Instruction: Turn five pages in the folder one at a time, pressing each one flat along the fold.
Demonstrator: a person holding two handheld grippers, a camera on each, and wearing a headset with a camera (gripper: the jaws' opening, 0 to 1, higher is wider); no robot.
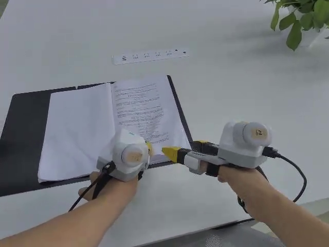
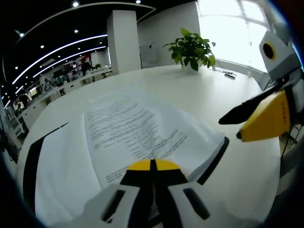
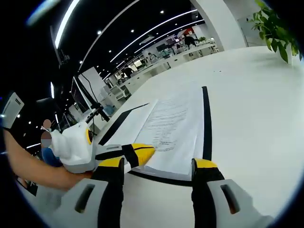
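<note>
— Where is the left gripper (image 2: 153,165) working?
— Its jaws are pressing together at the near edge of the open folder (image 1: 25,134), over the printed page (image 1: 146,110). The right gripper (image 3: 158,164) is hovering spread beside that corner.
— What could go wrong?
— It's probably risking snagging several sheets together, or creasing the corner.

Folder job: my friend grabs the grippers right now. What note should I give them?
Left gripper: shut, at the printed page's near edge; whether it pinches a sheet is unclear.
Right gripper: open, empty, beside that page's near corner.
Folder: open on the table, blank sheet on the left in the head view.
Done: count of turned pages can't be told.
To do: turn the printed page, press along the fold.
</note>
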